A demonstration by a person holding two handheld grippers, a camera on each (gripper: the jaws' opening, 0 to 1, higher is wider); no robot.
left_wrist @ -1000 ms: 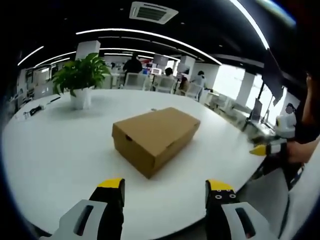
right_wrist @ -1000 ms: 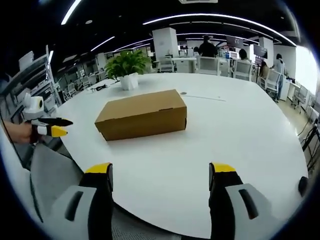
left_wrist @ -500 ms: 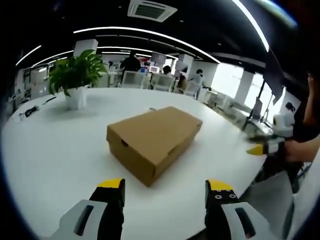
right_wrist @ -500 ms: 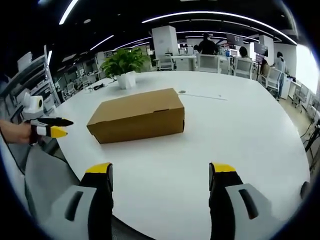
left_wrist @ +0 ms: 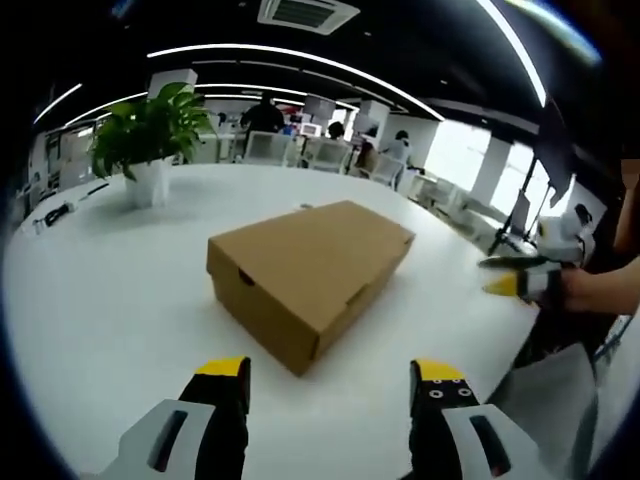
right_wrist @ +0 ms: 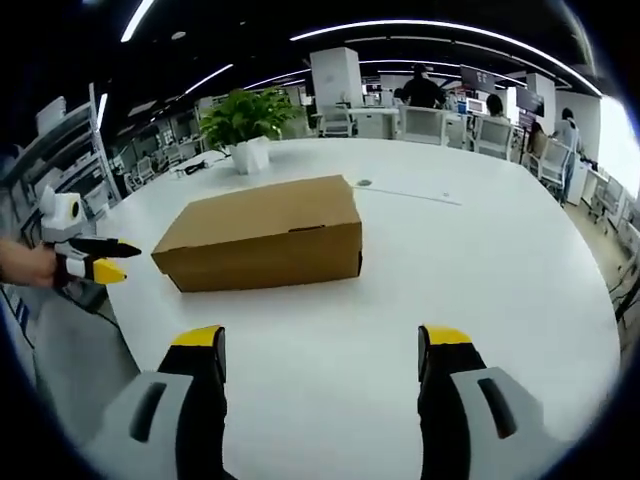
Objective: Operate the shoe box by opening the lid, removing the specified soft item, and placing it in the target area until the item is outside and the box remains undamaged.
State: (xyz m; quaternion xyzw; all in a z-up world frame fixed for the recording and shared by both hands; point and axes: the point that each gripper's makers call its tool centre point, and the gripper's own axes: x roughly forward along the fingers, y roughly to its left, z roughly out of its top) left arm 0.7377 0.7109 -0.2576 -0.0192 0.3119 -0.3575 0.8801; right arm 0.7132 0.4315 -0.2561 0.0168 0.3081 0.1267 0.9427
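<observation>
Closest in the left gripper view, the left gripper (left_wrist: 328,385) hangs over the near edge of the white table (left_wrist: 90,300) with its yellow-tipped jaws spread wide and nothing between them; the right gripper (right_wrist: 322,355) in the right gripper view is the same, jaws well apart and empty above the table (right_wrist: 480,270). Beyond both sits the shoe box (left_wrist: 308,270), brown cardboard, lid closed, resting flat on the tabletop clear of either tool; from the right side it shows its long face (right_wrist: 262,243). Each tool also appears off to the side in the other's view, held in a hand, beside the table edge. Farther back a potted plant (left_wrist: 145,140) in a white pot stands on the table, well apart from the box, and behind it are desks, chairs and seated people under long ceiling lights
</observation>
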